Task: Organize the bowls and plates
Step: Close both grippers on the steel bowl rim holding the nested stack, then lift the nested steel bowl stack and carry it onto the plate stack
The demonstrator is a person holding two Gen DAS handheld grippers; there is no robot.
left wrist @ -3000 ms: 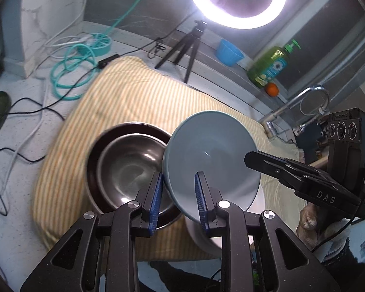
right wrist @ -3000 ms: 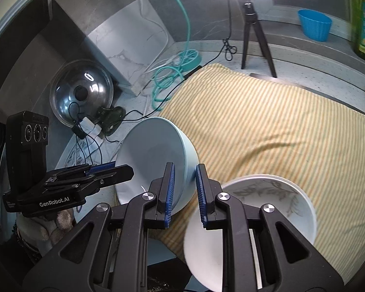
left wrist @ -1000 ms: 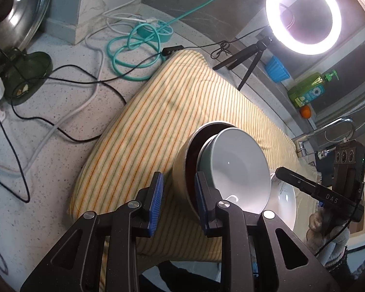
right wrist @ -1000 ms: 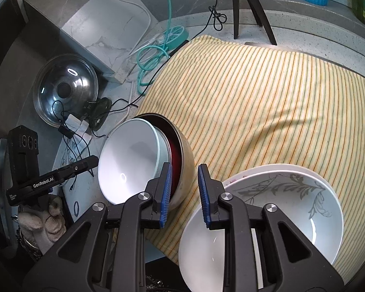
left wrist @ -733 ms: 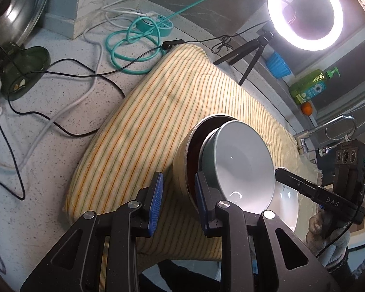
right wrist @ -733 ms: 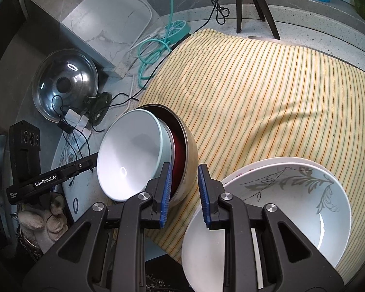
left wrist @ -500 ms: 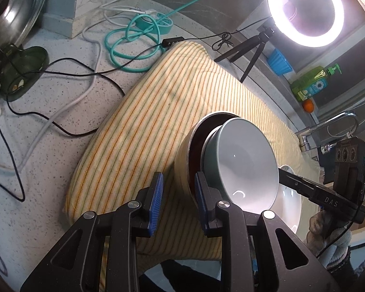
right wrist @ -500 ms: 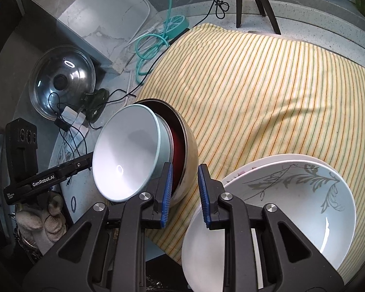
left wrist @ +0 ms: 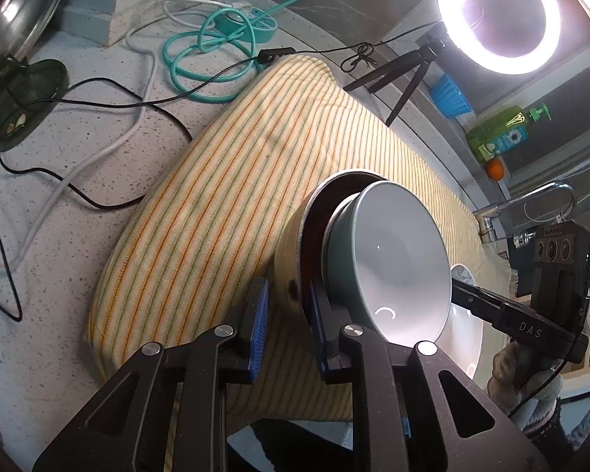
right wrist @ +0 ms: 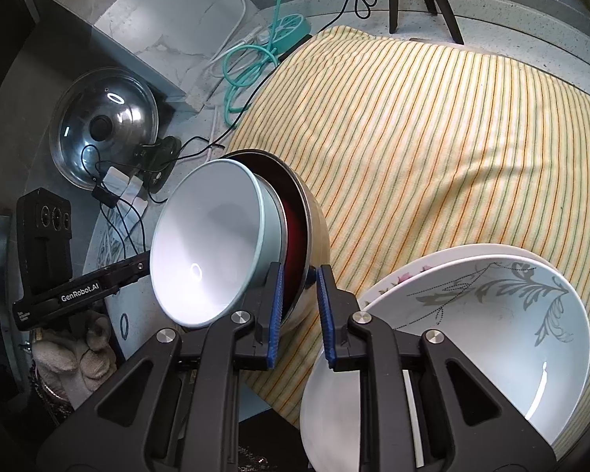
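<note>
A pot lid (right wrist: pixel 104 128) is seen far left on the tabletop (left wrist: pixel 59 204). The nested bowls (right wrist: pixel 232 247) are tipped on the striped cloth (right wrist: pixel 432 137); their rim is gripped between the closing fingers of the left gripper (left wrist: pixel 285 314) and right gripper (right wrist: pixel 299 299). White plates (right wrist: pixel 491 314) lie stacked at the right.

Speckled countertop (left wrist: pixel 51 212), striped cloth (left wrist: pixel 232 204), cables (left wrist: pixel 110 106), ring-light tripod (left wrist: pixel 397 74)
</note>
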